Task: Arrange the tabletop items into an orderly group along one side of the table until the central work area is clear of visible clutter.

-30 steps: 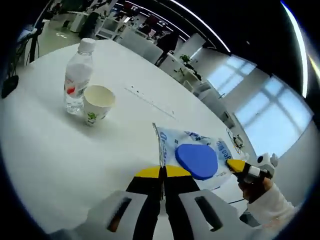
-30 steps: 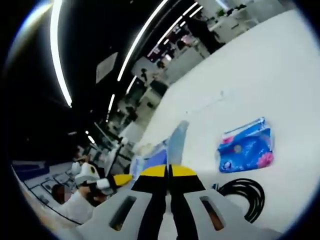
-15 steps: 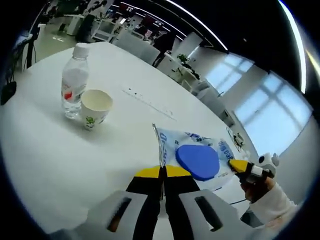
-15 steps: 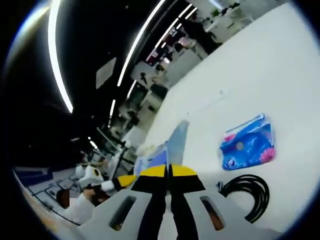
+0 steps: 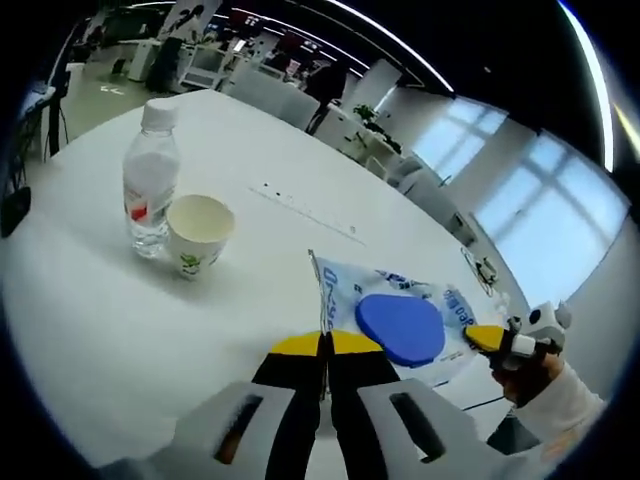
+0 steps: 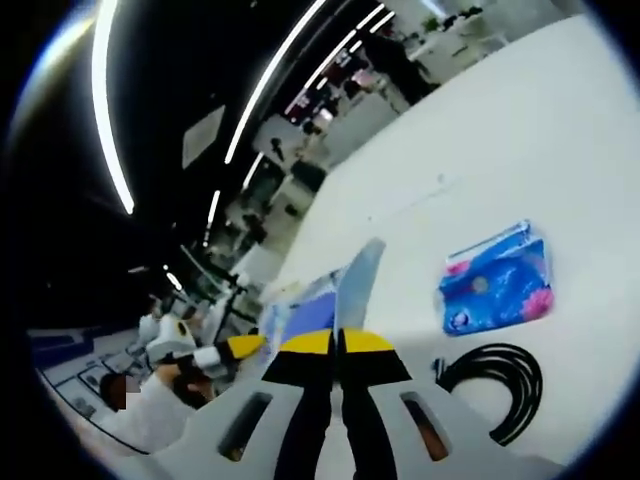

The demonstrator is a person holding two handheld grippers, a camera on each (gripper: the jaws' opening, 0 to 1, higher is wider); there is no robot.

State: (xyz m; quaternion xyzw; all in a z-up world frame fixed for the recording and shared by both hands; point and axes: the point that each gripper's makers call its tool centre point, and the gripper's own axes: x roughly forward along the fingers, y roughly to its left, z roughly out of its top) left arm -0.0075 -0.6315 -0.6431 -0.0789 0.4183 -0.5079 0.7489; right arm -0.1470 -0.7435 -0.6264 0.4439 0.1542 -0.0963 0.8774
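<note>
On the white table [image 5: 90,330], read from left to right in the left gripper view:

Far left: clear water bottle [image 5: 149,192], upright, white cap on.
Beside it: paper cup [image 5: 198,234], upright, touching or just beside the bottle on its right.
Centre: left gripper [image 5: 324,345], clenched on the near edge of the clear plastic pouch [image 5: 395,305], which carries a blue round patch.
Pouch position: lifted off the tabletop and stretched between both grippers, over the near right part of the table.
Far right: right gripper [image 5: 482,337], yellow tip pinching the opposite edge of the pouch, with a hand and white sleeve behind.

In the right gripper view, left to right:

Left: left gripper [image 6: 243,346], yellow tip at the pouch's far edge.
Centre: right gripper [image 6: 339,342], jaws pressed together on a translucent flap of the pouch [image 6: 353,285].
Right: blue tissue pack [image 6: 497,281], lying flat, well apart from the pouch.
Lower right: black cable [image 6: 492,385], coiled, just below the tissue pack.

Step in hand, judged: carrying the pouch with two grips toward the group.
Doing it well: both grips kept firm and level, film kept taut but not overstretched, pouch lowered flat near the bottle and cup without nudging the cup, release only once settled.
Remaining, judged: tissue pack and cable not yet grouped.
</note>
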